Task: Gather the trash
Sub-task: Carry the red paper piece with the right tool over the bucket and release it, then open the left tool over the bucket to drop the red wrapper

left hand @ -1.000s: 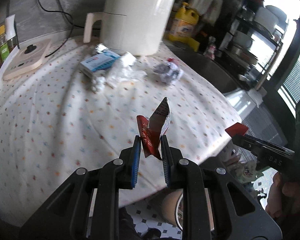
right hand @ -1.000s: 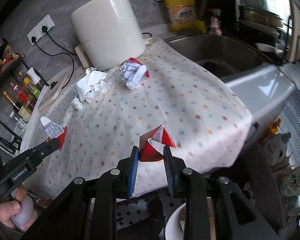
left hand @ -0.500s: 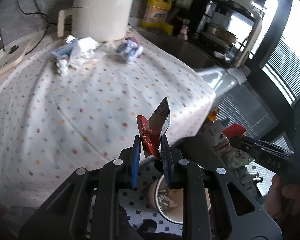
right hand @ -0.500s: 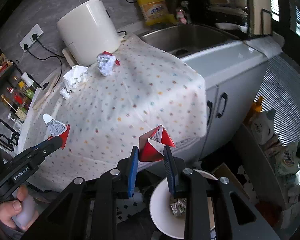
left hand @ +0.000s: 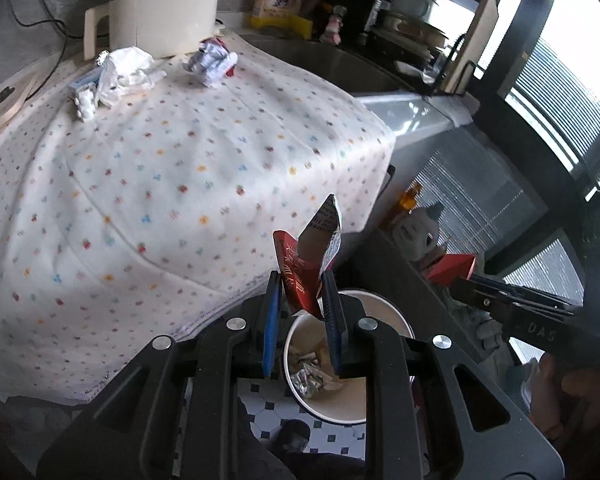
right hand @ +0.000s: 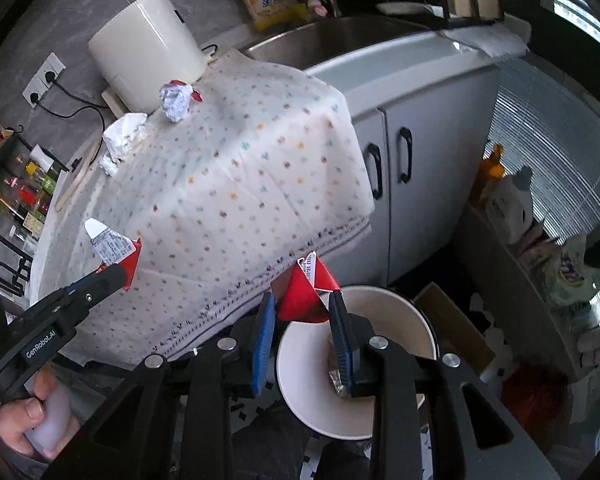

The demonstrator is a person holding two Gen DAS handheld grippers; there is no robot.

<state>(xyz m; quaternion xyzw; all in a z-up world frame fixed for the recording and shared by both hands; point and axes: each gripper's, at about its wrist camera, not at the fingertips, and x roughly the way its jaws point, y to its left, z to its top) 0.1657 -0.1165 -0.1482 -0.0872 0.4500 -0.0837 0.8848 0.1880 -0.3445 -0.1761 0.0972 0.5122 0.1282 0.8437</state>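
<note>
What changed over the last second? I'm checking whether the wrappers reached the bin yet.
Both grippers swung off the tablecloth to above the white bin on the floor. The left gripper stays clamped on its red wrapper piece; the right gripper's jaws are opening around the red scrap, not yet dropped. Crumpled trash on the cloth is untouched.

Both grippers are tipped steeply downward, side by side. The left gripper has its blue pads clamped close together on a scrap, and a bare hand grips its handle. The right gripper is easing its jaws apart, a scrap between them, with fingers wrapped round its grip.
</note>
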